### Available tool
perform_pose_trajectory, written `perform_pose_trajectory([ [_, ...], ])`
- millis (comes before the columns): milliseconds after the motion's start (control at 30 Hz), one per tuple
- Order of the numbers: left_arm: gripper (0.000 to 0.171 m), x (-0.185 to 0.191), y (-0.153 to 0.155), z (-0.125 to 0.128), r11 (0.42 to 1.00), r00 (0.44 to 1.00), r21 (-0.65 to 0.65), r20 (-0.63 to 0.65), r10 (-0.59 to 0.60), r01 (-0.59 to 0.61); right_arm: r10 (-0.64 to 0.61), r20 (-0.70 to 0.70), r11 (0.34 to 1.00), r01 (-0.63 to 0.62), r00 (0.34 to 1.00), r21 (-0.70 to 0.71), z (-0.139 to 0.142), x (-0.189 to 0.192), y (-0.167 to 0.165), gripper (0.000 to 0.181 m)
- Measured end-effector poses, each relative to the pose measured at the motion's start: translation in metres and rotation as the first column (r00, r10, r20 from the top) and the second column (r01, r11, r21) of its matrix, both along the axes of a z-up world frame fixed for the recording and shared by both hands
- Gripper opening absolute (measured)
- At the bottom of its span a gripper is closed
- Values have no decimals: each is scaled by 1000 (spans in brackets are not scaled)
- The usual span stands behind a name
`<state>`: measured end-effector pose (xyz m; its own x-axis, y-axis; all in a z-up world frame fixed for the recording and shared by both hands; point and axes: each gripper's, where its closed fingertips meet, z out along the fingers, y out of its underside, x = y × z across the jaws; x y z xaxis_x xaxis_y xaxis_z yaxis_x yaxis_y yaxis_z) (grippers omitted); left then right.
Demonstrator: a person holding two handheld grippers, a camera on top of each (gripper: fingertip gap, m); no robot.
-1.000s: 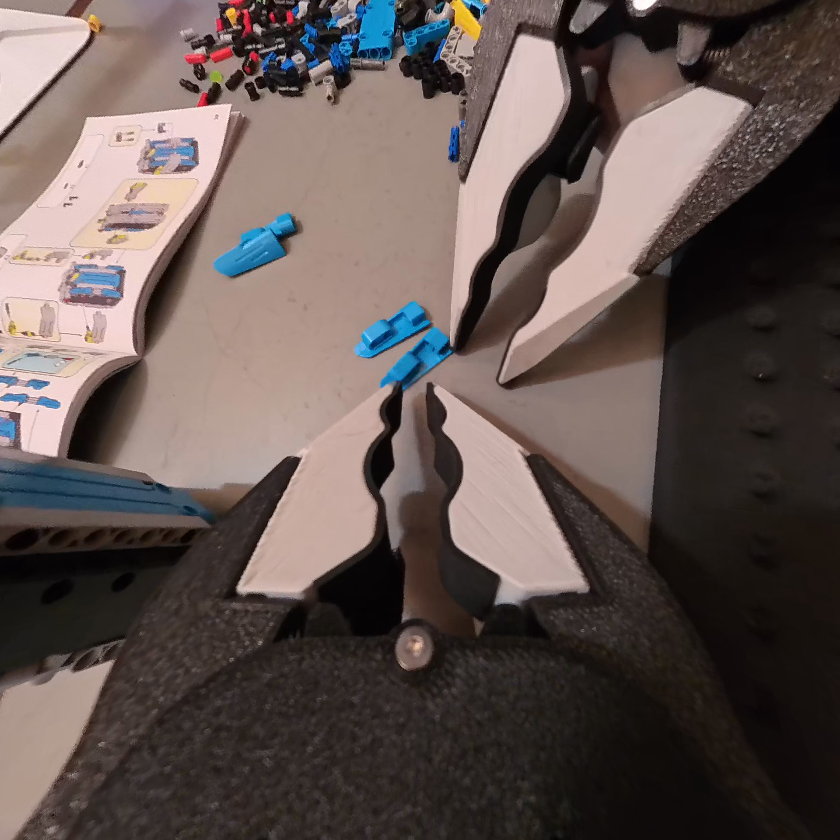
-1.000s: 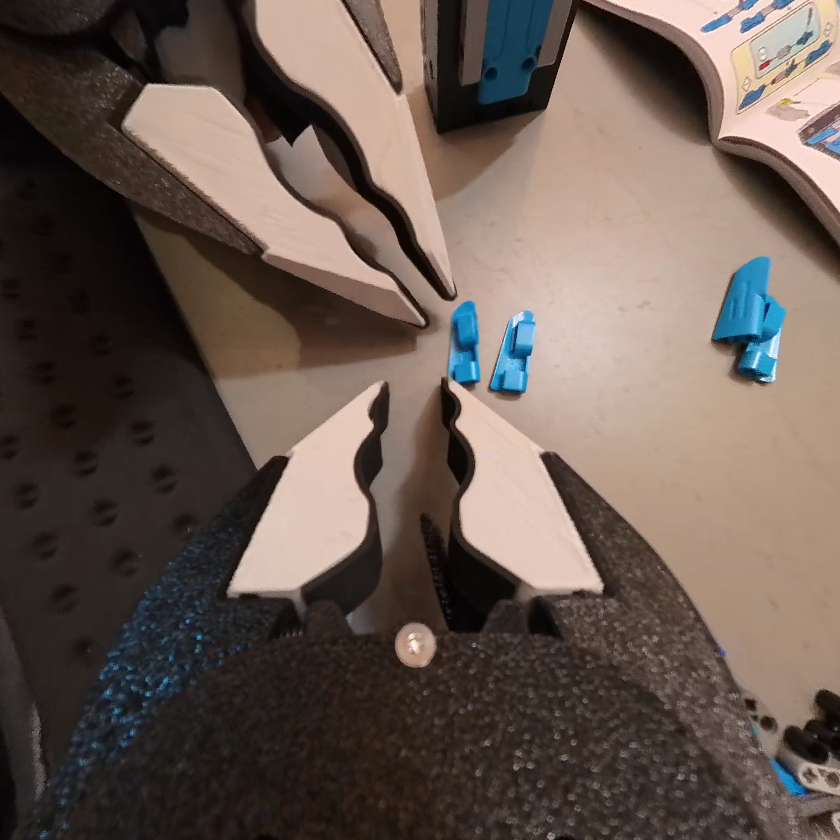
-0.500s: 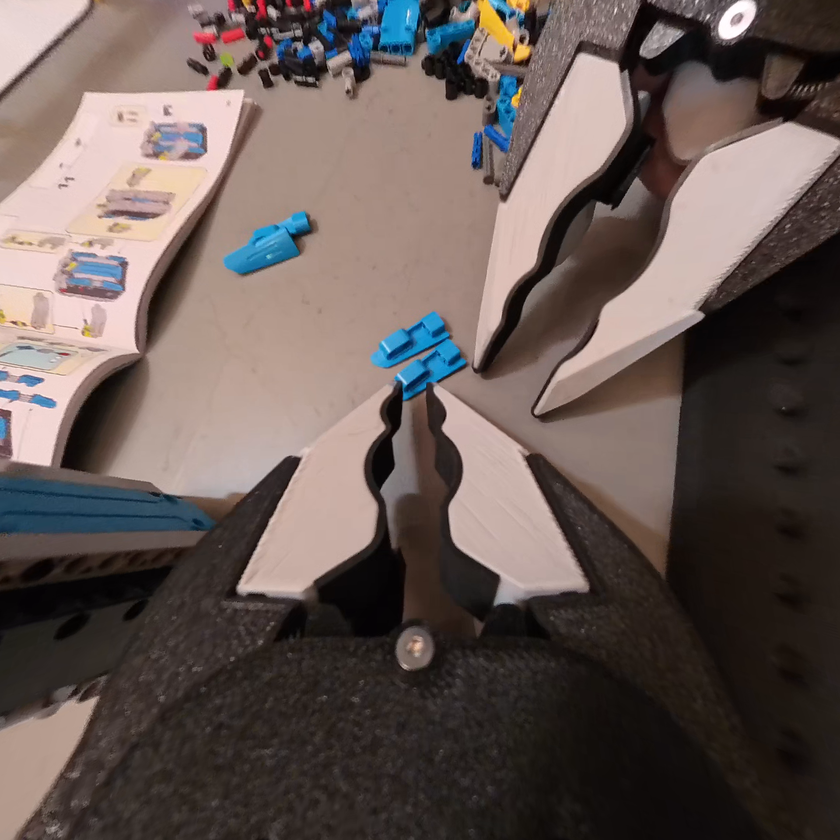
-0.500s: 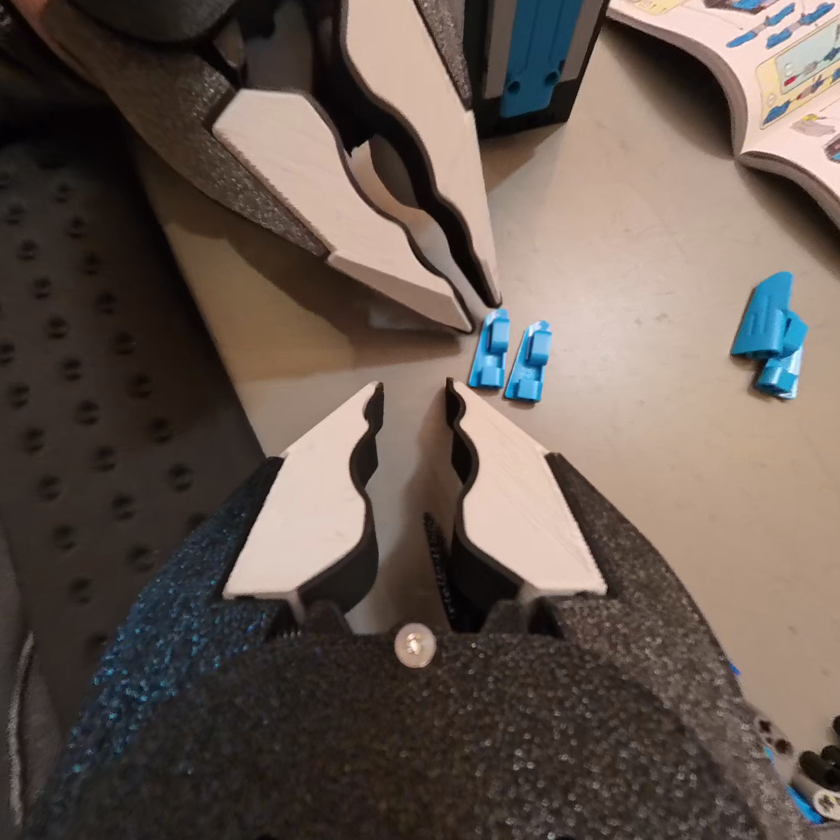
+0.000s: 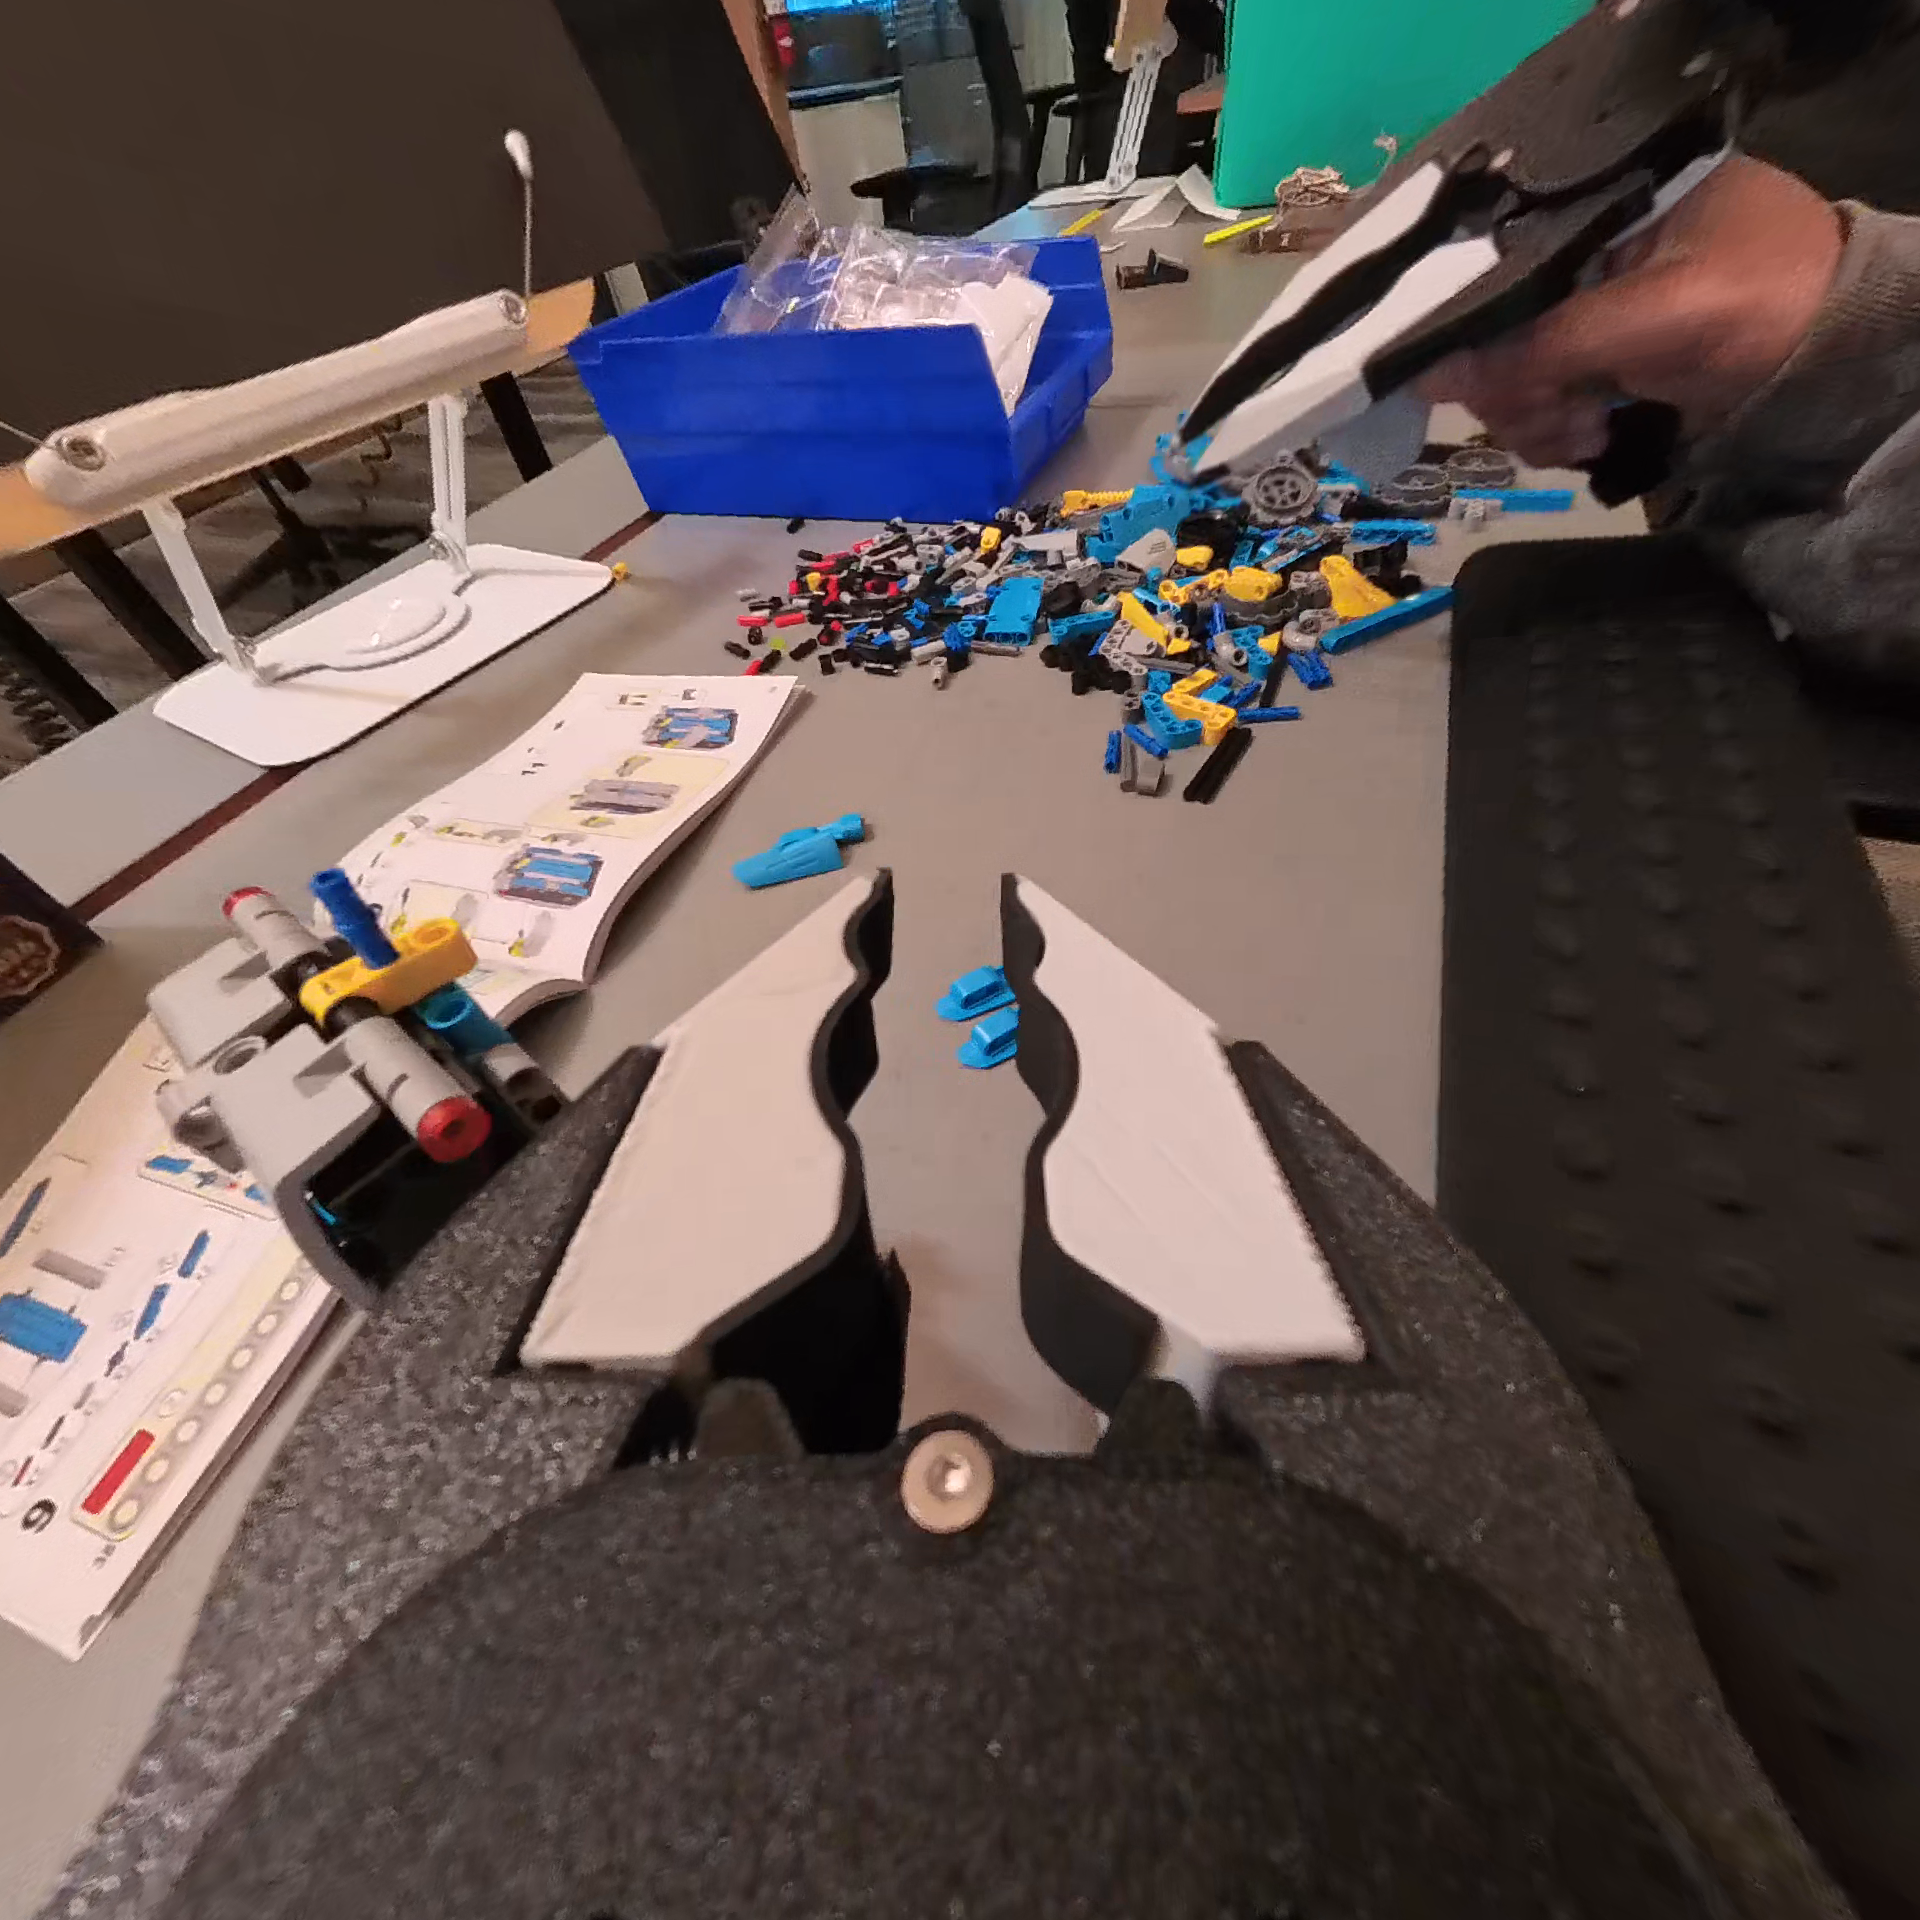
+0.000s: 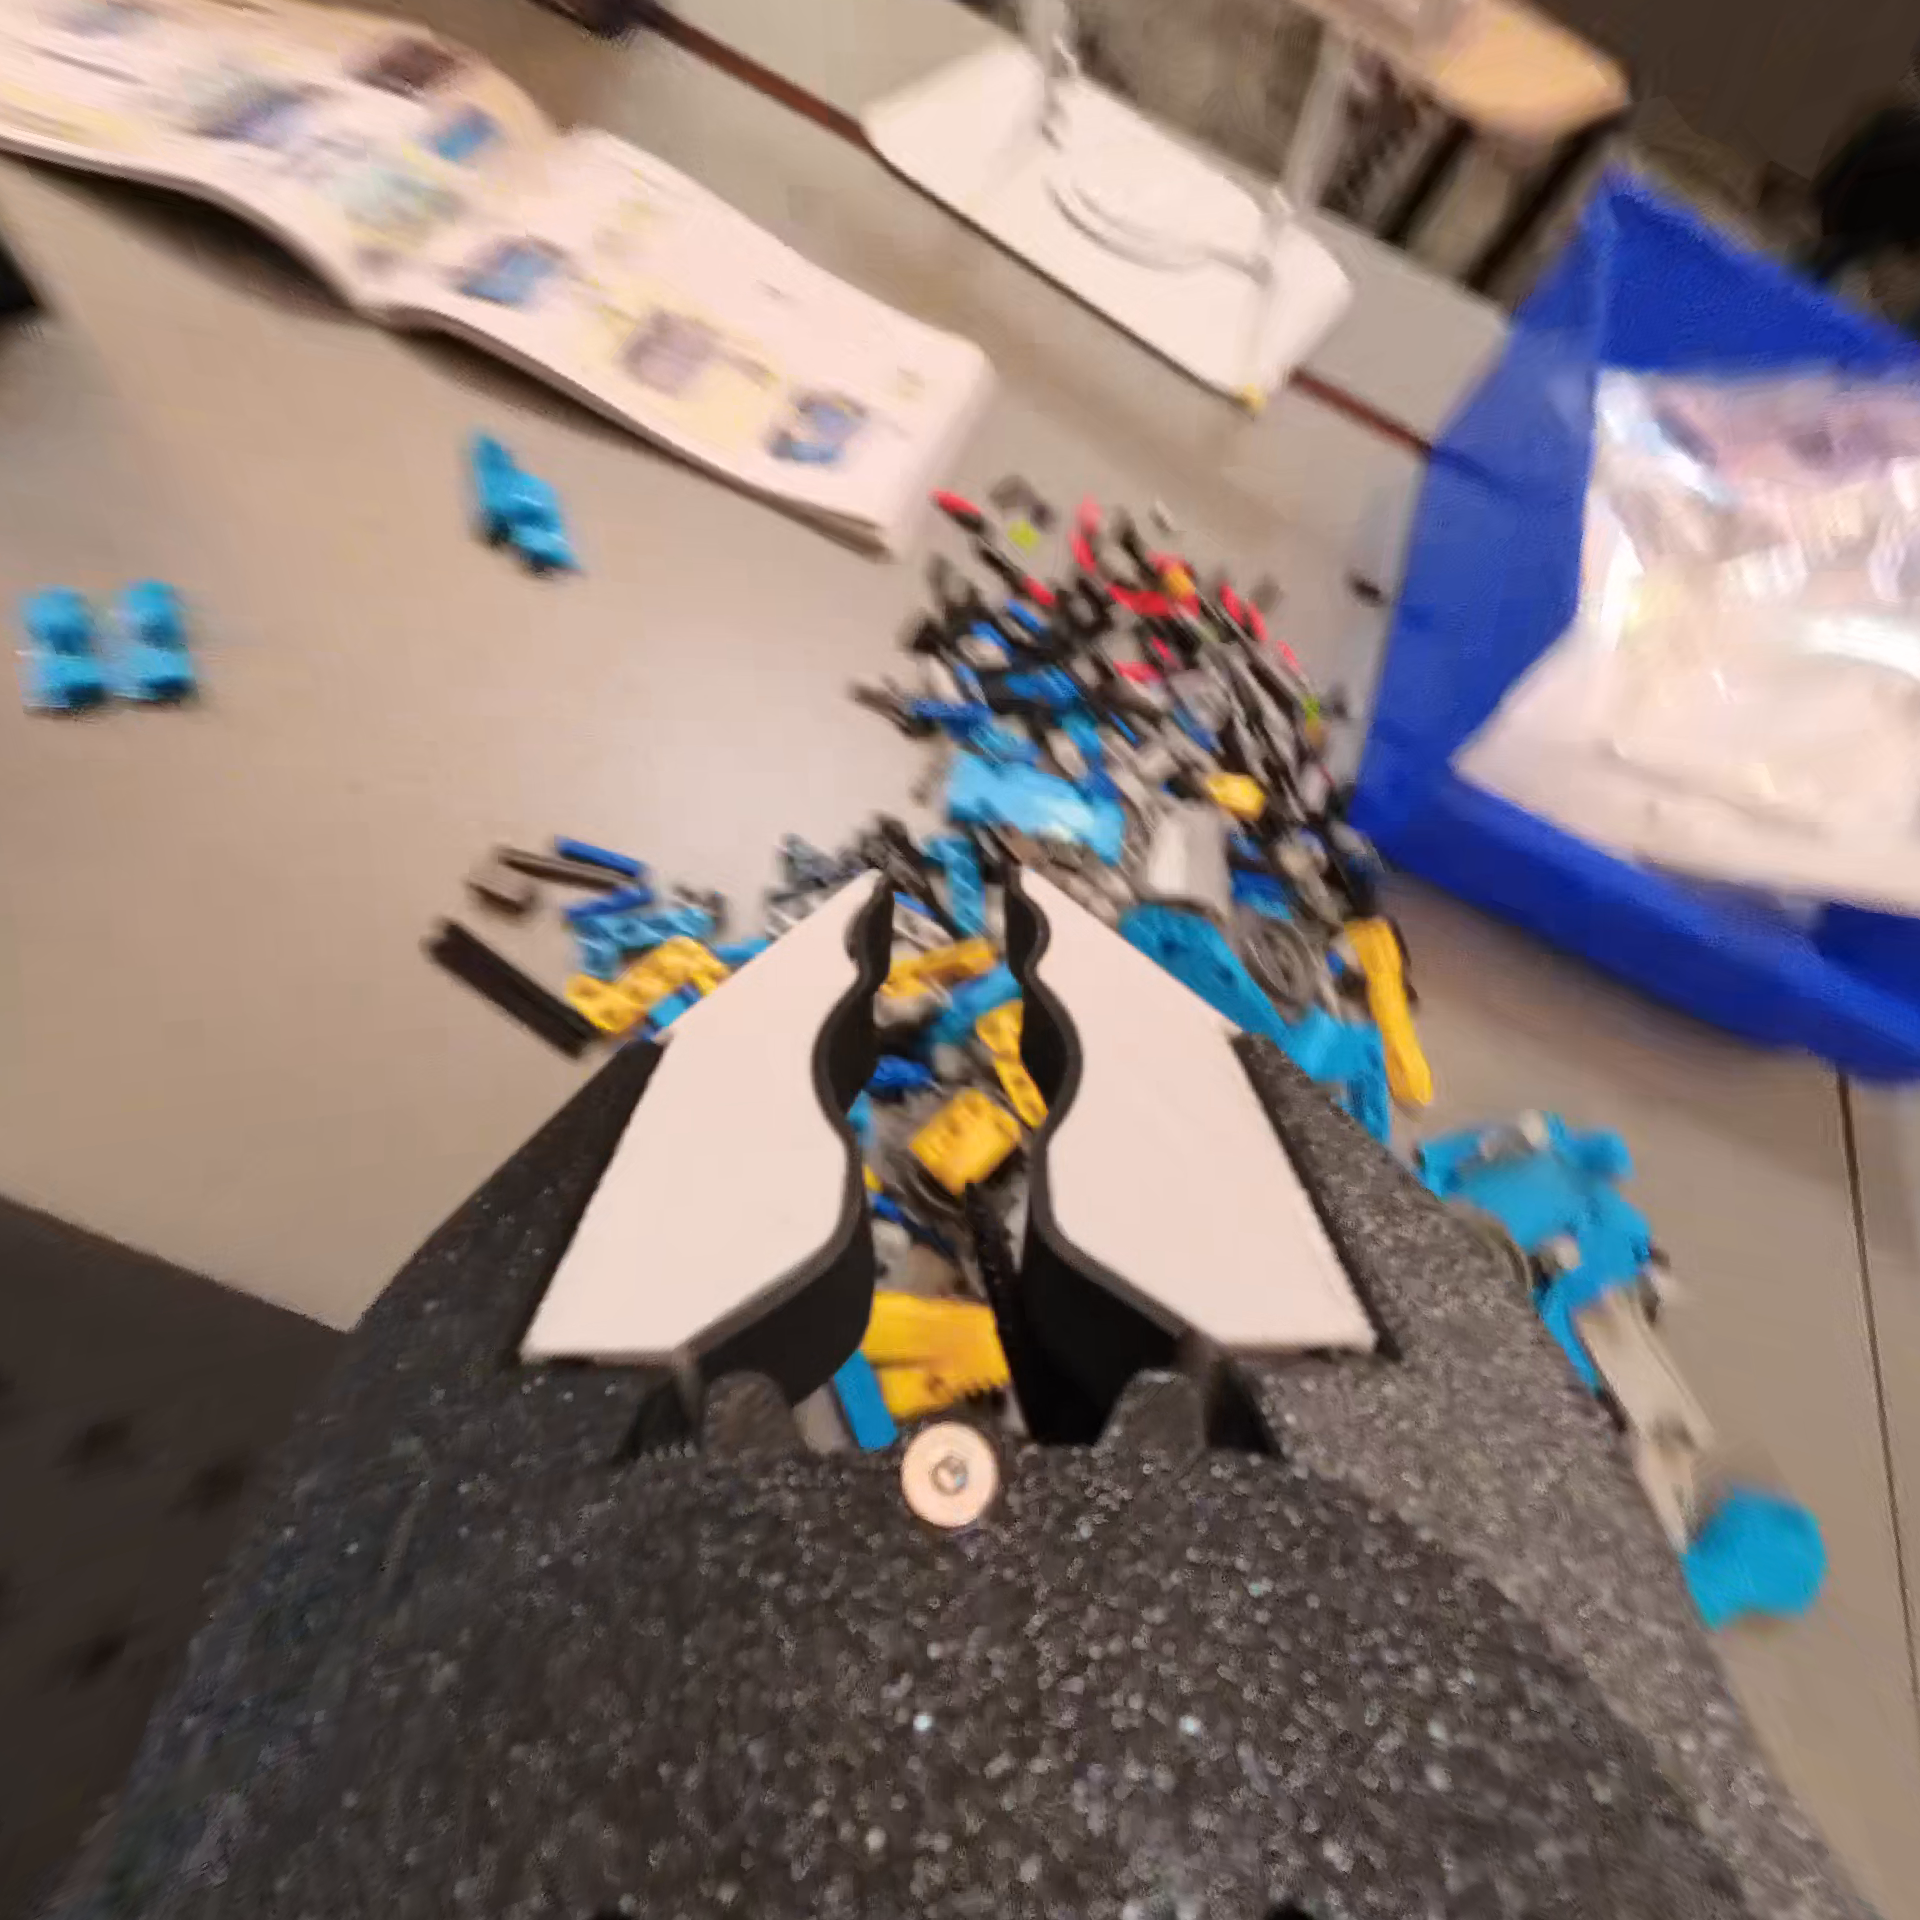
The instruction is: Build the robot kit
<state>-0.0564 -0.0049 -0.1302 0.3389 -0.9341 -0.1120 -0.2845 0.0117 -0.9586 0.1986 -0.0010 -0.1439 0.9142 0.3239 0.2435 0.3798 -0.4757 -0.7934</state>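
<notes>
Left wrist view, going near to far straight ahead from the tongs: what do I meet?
Left tongs, open → two small blue pieces → larger blue piece → pile of loose bricks → blue bin.

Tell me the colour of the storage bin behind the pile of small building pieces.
The plastic storage bin is deep blue, clearest in the left wrist view.

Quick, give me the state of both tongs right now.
Left tongs: open, empty, above two small blue pieces.
Right tongs: open, empty, over the loose brick pile.
</notes>
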Motion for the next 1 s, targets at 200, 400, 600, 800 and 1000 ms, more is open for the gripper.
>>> perform_pose_trajectory([
  [200, 19, -20, 26, 20, 989, 987, 49, 81, 135, -139, -98, -189, 995, 94, 977, -27, -13, 11, 6, 26],
  [400, 4, -107, 67, 97, 877, 823, 166, 457, 337, -451, -98, -38, 994, 100, 994, 51, -21, 0, 18, 22],
  [600, 15, -137, 133, 33, 820, 804, -44, 176, 568, -570, -84, -46, 995, 86, 995, 48, -26, -3, 24, 22],
  [800, 17, -154, 151, -38, 728, 754, -196, -165, 636, -657, -126, -123, 990, 133, 984, 50, -22, 8, 28, 22],
  [1000, 17, -142, 145, -48, 755, 788, -224, -180, 589, -616, -125, -120, 991, 129, 985, 26, -27, 7, 31, 22],
])
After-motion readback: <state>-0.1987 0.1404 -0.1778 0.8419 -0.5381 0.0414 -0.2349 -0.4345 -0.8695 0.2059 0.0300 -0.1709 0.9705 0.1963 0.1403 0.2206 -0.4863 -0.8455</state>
